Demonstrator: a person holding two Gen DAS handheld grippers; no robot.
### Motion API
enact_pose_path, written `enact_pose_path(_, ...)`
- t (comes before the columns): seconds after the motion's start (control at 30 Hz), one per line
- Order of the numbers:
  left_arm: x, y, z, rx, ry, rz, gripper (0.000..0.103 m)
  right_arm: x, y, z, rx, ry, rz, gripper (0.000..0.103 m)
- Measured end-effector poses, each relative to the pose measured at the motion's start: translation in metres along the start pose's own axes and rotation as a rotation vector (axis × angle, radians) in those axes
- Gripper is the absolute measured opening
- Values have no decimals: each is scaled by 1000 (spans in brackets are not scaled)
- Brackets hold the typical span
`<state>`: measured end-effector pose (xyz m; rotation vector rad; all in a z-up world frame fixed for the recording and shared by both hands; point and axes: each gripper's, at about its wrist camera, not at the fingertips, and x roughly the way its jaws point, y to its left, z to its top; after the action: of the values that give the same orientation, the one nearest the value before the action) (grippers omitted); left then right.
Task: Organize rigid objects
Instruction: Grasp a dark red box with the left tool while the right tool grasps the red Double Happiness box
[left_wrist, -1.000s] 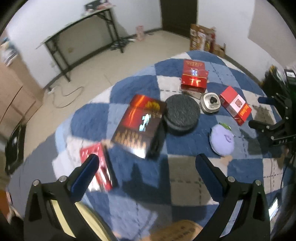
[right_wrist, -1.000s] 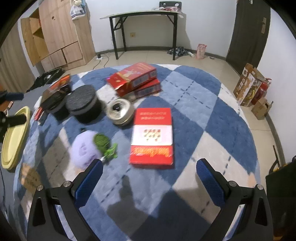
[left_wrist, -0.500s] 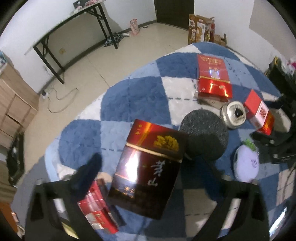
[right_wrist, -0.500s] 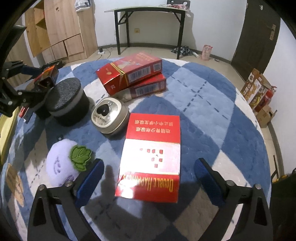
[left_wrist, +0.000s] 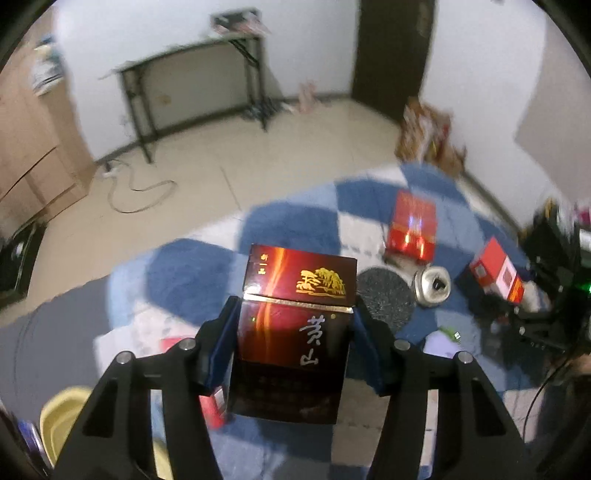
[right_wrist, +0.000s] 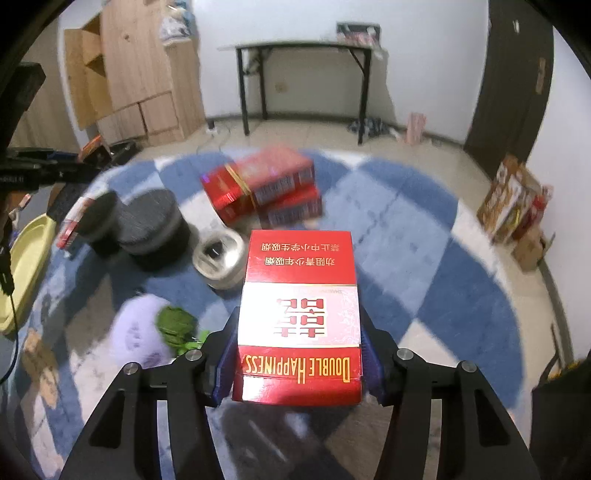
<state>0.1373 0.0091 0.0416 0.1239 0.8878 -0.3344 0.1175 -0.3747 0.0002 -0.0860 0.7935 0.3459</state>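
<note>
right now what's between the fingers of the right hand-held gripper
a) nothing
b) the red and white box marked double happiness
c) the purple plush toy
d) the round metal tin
b: in the right wrist view the right hand-held gripper has its blue pads pressed on both sides of the red and white box, while the metal tin and purple plush toy lie apart on the rug.

Across the right wrist view, open blue-and-white checkered rug (right_wrist: 424, 258) fills the centre right and right of frame, free of clutter out to its curved edge. The left half is crowded: a black round container (right_wrist: 155, 225), a silver round tin (right_wrist: 219, 262), a purple plush (right_wrist: 142, 332) and stacked red cartons (right_wrist: 266, 188) sit close together, with a yellow basin (right_wrist: 26, 266) at the far left edge. In the left wrist view, bare rug (left_wrist: 184, 273) lies open at centre left.
</note>
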Motion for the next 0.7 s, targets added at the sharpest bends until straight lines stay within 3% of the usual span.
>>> enact_pose_path(0.13,-59,50,-32,-164,-37,85,59,-28,33,23,-72,-54,90,55)
enact_pose_path(0.33,-113,144,-110,-347,39,290,59,-44,154,65,-283,-60,320,55)
enact_pose_path(0.47,-114,201,-162,-480,82,337,59,-30,261,71,-398,4,469,55)
enact_pose_path(0.6,-78,240,-191,-528,126,313,59,9,347,60,-440,78,510,55)
enact_pose_path(0.7,-57,272,-203,-620,144,310,59,32,397,46,-498,131,513,55)
